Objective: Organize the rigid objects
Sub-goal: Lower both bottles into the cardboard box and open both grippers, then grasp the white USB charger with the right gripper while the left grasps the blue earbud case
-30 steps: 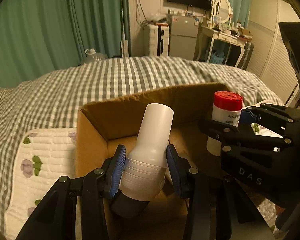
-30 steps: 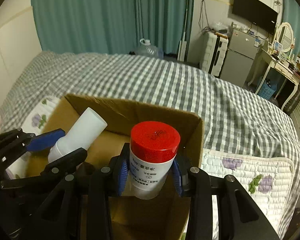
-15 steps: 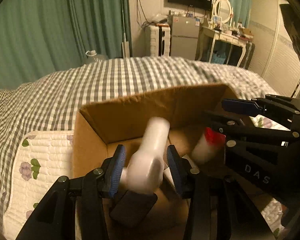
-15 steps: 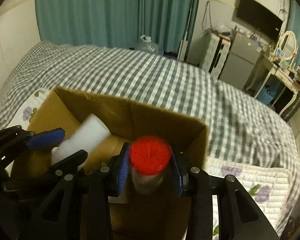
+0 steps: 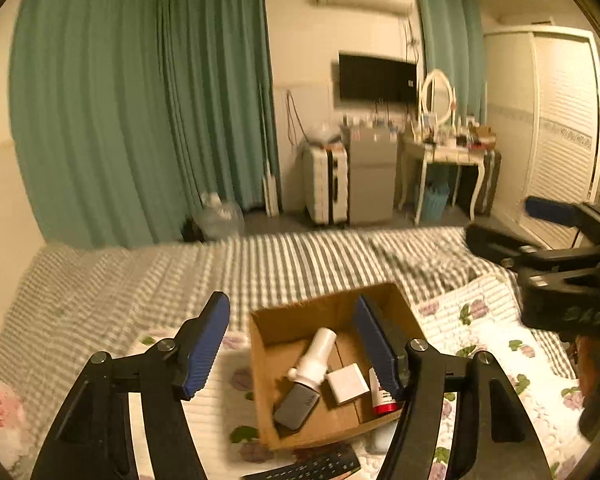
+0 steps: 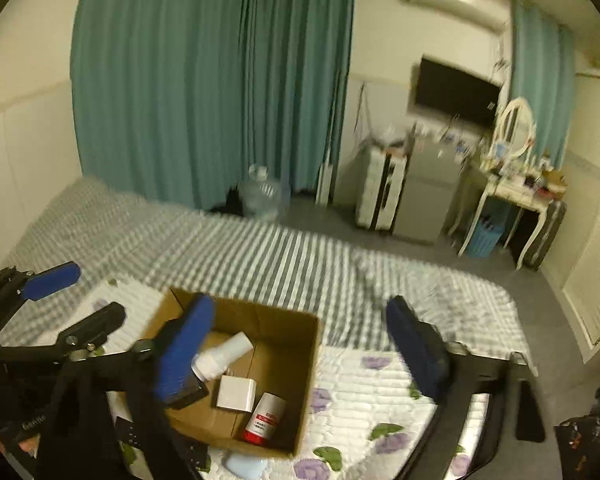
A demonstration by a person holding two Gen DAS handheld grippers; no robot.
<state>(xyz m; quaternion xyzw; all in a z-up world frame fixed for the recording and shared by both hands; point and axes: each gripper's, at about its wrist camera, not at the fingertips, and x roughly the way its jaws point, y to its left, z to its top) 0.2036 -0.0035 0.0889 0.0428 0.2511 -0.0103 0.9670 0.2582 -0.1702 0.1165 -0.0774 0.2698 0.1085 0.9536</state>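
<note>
A cardboard box (image 5: 398, 303) (image 6: 309, 356) sits on the bed. Inside lie a white bottle (image 5: 315, 354) (image 6: 224, 356), a red-capped white jar (image 5: 381, 400) (image 6: 265, 420) on its side, a small white box (image 5: 348, 383) (image 6: 236, 397) and a dark flat case (image 5: 296, 407). My left gripper (image 5: 296, 344) is open and empty, high above the box. My right gripper (image 6: 300, 344) is open and empty, also raised above it. Each gripper shows in the other's view, the right one (image 5: 540, 236) and the left one (image 6: 72, 296).
The box rests on a white floral quilted pad (image 5: 496, 344) (image 6: 364, 396) over a grey checked bedspread (image 5: 140, 276). A dark remote (image 5: 312, 466) lies in front of the box. A pale blue object (image 6: 244, 465) lies by the box's near edge. Teal curtains, a dressing table and a small fridge stand beyond the bed.
Both grippers opened and let go: the white bottle and the red-capped jar dropped into the box. Both grippers then lifted up and back, away from the box.
</note>
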